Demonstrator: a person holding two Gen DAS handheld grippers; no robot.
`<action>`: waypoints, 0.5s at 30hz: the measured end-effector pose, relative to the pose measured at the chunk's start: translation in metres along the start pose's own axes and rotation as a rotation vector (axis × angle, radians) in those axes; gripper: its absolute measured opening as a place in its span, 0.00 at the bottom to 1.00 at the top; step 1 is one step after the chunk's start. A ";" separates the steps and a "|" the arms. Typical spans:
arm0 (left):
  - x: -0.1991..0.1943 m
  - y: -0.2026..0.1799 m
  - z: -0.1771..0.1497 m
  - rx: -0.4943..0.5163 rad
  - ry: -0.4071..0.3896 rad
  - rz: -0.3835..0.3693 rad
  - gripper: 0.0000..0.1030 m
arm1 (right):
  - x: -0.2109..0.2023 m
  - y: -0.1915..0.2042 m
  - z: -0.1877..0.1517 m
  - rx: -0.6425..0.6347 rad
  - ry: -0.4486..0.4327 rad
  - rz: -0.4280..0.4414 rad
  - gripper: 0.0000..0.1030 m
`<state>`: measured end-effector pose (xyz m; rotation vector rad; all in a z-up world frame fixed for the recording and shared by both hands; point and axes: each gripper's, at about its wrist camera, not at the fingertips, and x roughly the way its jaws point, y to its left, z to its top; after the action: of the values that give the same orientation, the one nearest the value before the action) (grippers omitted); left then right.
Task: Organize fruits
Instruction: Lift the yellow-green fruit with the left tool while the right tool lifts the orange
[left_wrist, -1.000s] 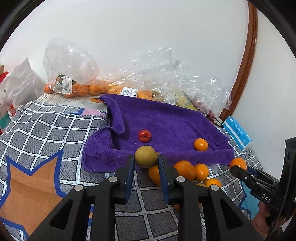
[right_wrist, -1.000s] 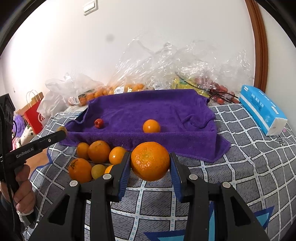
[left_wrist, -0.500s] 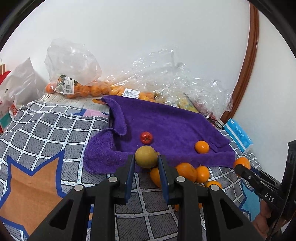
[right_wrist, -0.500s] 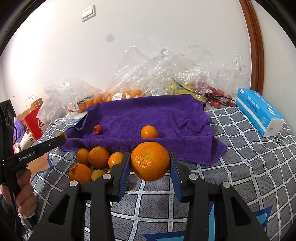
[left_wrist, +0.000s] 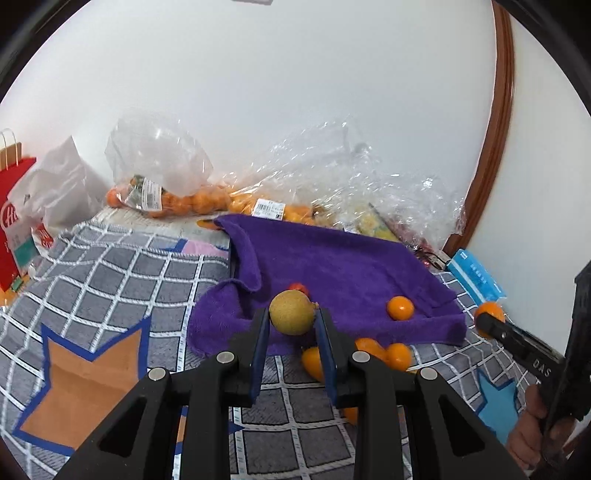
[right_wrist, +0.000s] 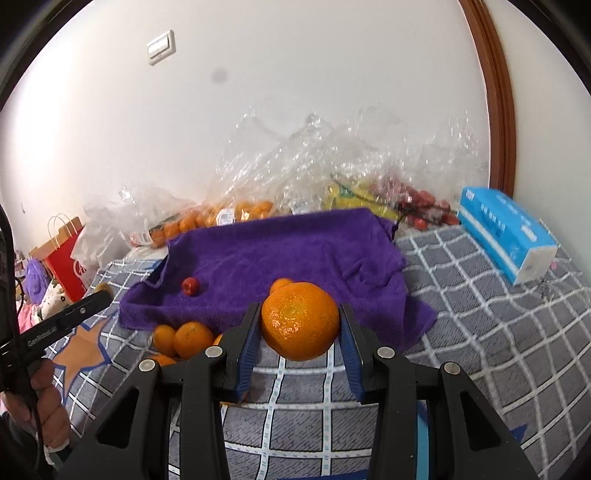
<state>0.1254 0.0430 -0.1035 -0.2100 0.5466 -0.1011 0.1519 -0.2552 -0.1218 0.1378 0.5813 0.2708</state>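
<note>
My left gripper (left_wrist: 291, 325) is shut on a yellow-green round fruit (left_wrist: 291, 312), held above the near edge of the purple towel (left_wrist: 332, 266). My right gripper (right_wrist: 300, 332) is shut on a large orange (right_wrist: 300, 325), lifted over the checked blanket (right_wrist: 480, 332) in front of the towel (right_wrist: 277, 251). On the towel lie a small red fruit (right_wrist: 190, 286) and a small orange (left_wrist: 399, 308). Several loose oranges (right_wrist: 184, 338) sit on the blanket by the towel's near edge. The other gripper shows at the edge of each view, each held by a hand.
Clear plastic bags of oranges (left_wrist: 173, 199) and other fruit (right_wrist: 413, 206) line the wall behind the towel. A blue tissue pack (right_wrist: 506, 236) lies at the right. A red paper bag (left_wrist: 14, 221) and a white bag (left_wrist: 62, 188) stand at the left.
Both grippers have risen a little with their fruit still held; the towel and loose oranges sit lower in both views. Nothing was let go.
</note>
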 end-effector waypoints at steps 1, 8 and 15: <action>-0.002 -0.004 0.004 0.017 0.006 0.008 0.24 | -0.002 0.001 0.004 -0.006 -0.007 -0.001 0.40; 0.004 -0.019 0.031 0.032 0.019 -0.020 0.24 | -0.004 0.006 0.039 -0.053 -0.050 -0.013 0.40; 0.045 -0.022 0.039 0.012 0.032 -0.001 0.24 | 0.023 0.008 0.045 -0.056 -0.039 0.019 0.40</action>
<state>0.1830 0.0217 -0.0884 -0.1972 0.5774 -0.1085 0.1934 -0.2437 -0.0950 0.0948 0.5336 0.3020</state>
